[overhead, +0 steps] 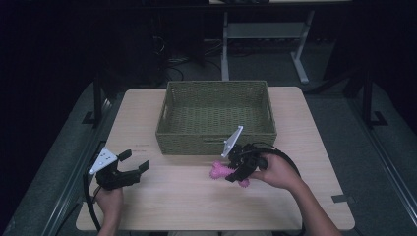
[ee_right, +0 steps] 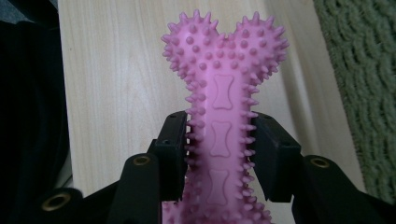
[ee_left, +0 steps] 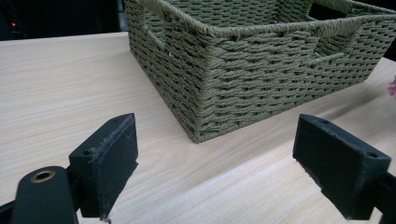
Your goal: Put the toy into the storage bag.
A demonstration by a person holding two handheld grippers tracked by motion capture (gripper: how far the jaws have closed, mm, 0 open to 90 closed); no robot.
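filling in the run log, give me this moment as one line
right hand-held gripper: shut on pink spiky bone toy | left hand-held gripper: open, holds nothing | basket: nothing seen inside

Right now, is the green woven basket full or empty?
Empty as far as shown: the basket shows only bare woven floor in the high view; the near wall hides a strip.

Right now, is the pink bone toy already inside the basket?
No, the pink bone toy lies on the table in front of the basket, clamped by the right tongs.
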